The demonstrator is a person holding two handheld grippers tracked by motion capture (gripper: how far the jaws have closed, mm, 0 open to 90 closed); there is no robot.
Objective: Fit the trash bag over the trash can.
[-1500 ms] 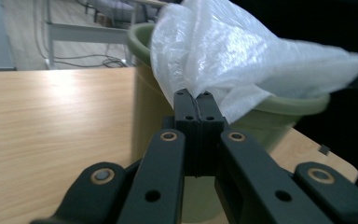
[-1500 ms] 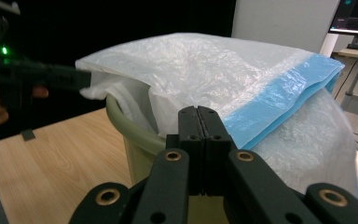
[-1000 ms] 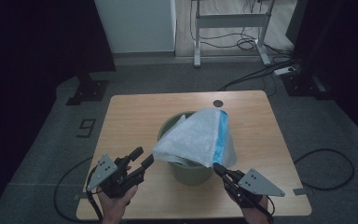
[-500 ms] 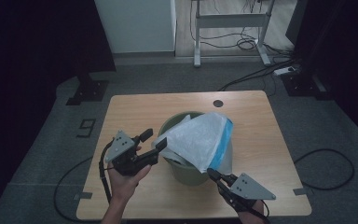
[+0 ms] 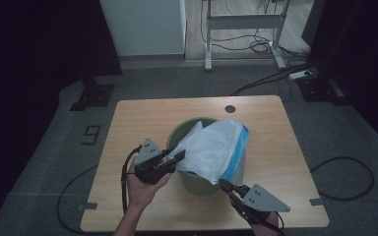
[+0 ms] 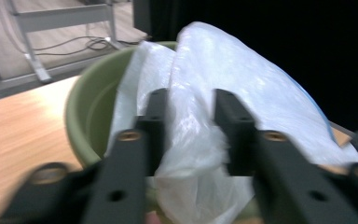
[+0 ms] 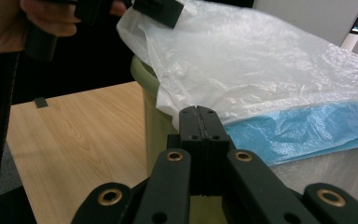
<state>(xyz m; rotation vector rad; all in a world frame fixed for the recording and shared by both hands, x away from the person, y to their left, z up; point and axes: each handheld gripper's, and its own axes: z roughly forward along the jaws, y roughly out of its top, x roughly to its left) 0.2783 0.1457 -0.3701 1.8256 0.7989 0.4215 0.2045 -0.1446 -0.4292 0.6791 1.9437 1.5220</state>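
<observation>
Bunching between the left gripper (image 6: 189,135) fingers — plastic bag (image 6: 242,88).

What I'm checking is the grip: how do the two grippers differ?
The left gripper has just been closing its jaws on a fold of the bag; the right gripper has its jaws fully together. The left gripper is at the bag's upper corner, the right gripper low by its blue edge. Both point at the bin.

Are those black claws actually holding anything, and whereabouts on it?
The left gripper has just been closing on the plastic bag at its near-left edge. The right gripper is shut; whether it pinches the bag's edge is unclear.
</observation>
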